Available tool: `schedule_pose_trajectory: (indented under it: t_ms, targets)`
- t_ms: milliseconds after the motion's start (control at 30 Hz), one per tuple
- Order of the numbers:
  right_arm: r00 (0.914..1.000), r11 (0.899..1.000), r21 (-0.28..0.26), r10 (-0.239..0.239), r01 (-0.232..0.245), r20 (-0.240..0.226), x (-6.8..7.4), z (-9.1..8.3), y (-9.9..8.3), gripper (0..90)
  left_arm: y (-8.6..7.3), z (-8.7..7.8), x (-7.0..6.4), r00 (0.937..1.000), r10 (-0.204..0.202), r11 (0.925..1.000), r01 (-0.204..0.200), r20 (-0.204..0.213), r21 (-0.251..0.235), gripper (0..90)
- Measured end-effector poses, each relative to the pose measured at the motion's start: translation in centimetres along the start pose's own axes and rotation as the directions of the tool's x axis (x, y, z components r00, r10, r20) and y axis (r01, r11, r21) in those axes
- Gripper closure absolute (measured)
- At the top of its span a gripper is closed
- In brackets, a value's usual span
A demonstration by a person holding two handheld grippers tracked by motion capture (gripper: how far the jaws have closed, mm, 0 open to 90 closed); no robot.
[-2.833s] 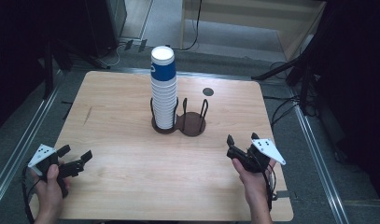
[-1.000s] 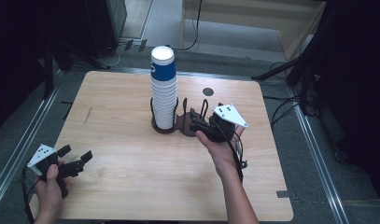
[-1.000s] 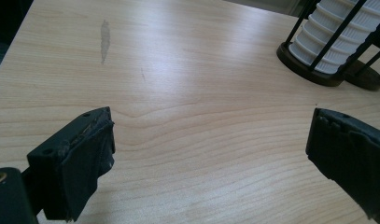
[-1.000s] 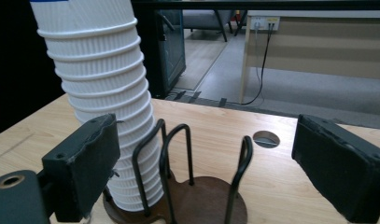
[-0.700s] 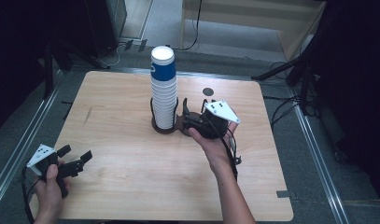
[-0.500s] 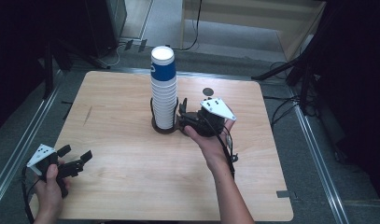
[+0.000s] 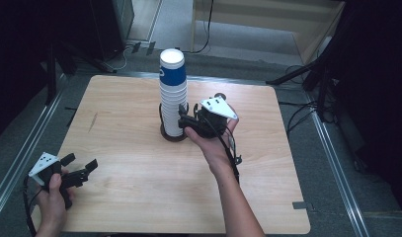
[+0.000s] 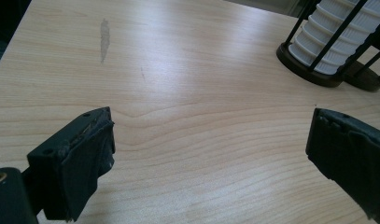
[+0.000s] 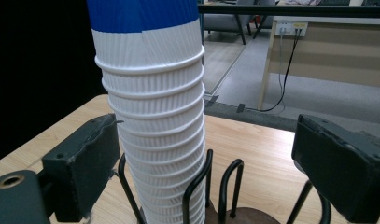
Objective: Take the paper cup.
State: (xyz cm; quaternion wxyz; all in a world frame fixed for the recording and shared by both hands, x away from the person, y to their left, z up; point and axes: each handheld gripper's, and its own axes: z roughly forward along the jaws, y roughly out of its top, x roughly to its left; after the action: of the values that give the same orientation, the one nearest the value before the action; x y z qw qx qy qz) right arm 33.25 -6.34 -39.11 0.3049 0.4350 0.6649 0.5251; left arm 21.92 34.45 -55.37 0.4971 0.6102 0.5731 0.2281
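A pale wooden worktop (image 7: 139, 148) stands on a grey floor in a dim room, with dark stands and cables around it and a light wooden unit beyond.

Near the upper middle of the high view a tall stack of paper cups (image 7: 173, 94) stands upright in a black wire holder (image 7: 172, 132); the top cup carries a blue band, the rest are ribbed white. A second, empty ring of the holder sits just right of it.

The right gripper (image 7: 191, 122) is at the stack's lower right, its jaws wide apart. In the right gripper view the stack (image 9: 155, 116) fills the left half of the gap, close beside the left jaw and well clear of the right one, so nothing is clamped.

The left gripper (image 7: 80, 170) sits in the lower left of the high view, jaws apart over bare wood, well away from the cups.

The step in hand looks like the approach for a grasp on the stack. The next move would call for centring the cups between the jaws, above the holder's wires, then closing gently so the paper does not crush.
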Motion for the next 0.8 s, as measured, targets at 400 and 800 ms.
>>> schedule_pose_trajectory:
  t_ms: [400, 800]
  targets:
    - [0.9998, 1.000, -0.007, -0.007, 0.007, -0.019, 1.4, 1.5, 1.1, 7.3, 0.0, 0.1, 0.0, 1.0000, 0.001, 1.0000, -0.001, 0.002, 0.002, 2.1]
    - [0.9998, 1.000, -0.018, 0.014, -0.014, -0.015, 2.4, 3.2, 2.2, 7.2, 0.0, 0.1, 0.0, 1.0000, -0.004, 1.0000, 0.004, 0.005, 0.002, 2.0]
